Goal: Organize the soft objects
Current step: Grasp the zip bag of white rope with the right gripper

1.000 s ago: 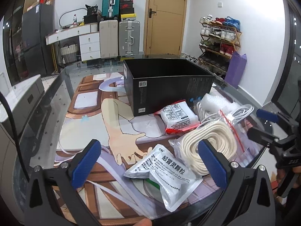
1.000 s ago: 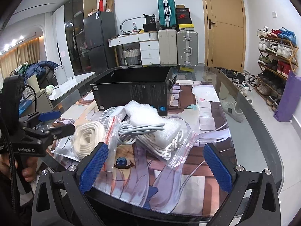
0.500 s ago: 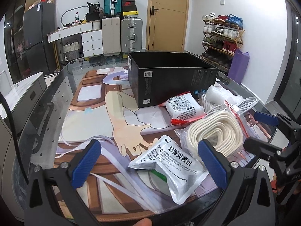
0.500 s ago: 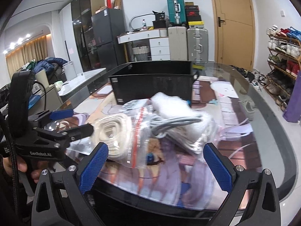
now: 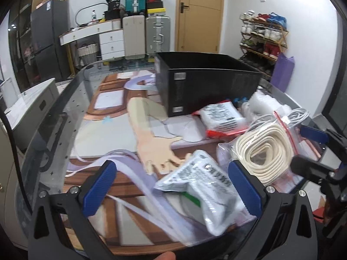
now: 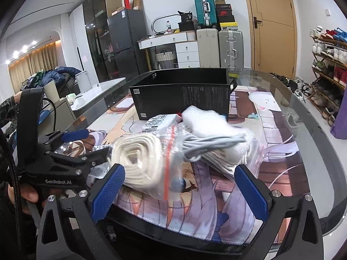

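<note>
An open black box (image 5: pixel 208 84) (image 6: pixel 184 95) stands on the printed table mat. In front of it lie soft packs: a silver-white medicine pouch (image 5: pixel 203 190), a red-edged white pack (image 5: pixel 223 119), a zip bag of coiled cream rope (image 5: pixel 264 151) (image 6: pixel 141 158), a bag of grey cable (image 6: pixel 216 145) and white foam wrap (image 6: pixel 206 119). My left gripper (image 5: pixel 173 188) is open, its blue pads on either side of the medicine pouch. My right gripper (image 6: pixel 177 192) is open near the rope bag and cable bag, touching nothing.
The mat (image 5: pixel 112 138) lies on a round glass table (image 6: pixel 314 134) whose near edge is just under both grippers. Across the room are suitcases (image 5: pixel 156 34), white drawers (image 5: pixel 110 43), a door (image 5: pixel 199 15) and a shoe rack (image 5: pixel 262 36).
Both grippers have moved closer to the packs. The left one has come up around the medicine pouch; the right one has swung left, nearer the rope bag. Both stay open.
</note>
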A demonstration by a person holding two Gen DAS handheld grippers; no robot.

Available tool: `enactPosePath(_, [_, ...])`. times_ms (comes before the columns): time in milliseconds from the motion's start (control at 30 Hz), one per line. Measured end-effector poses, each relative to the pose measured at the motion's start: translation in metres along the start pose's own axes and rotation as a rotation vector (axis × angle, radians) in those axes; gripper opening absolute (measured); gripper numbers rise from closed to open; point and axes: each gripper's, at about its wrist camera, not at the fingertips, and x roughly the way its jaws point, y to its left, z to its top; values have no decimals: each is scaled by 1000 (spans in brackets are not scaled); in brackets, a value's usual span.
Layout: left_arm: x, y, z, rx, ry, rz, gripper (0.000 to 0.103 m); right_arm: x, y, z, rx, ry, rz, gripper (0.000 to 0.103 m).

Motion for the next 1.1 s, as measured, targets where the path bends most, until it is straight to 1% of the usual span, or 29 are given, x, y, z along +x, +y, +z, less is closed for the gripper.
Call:
enactPosePath(167, [1,-9,3,11,6,-47,103,5,1,-4,-7,20,15,102])
enactPosePath(300, [3,-17,4,30,11,-54,103,8,4,-7,-15,35,18,102])
enactPosePath(400, [5,-18,4,21,18,-69,103,8,5,-10,-10,33,22,102])
enactPosePath(533, [6,-17,4,22,24,-64,103,11,4,-16,8,35,35,102])
enactPosePath(600, [2,-13,5,14,14,-72,103,7,3,-20,8,17,45,102])
enactPosePath(767, [-3,-1,6,-11,1,-69,103,4,1,-25,21,18,64,102])
enactPosePath(900, [-3,7,5,-30,4,-66,103,3,5,-29,11,33,75,102])
enactPosePath(1100, [-2,8,4,-27,5,-69,103,0,7,-32,9,37,95,102])
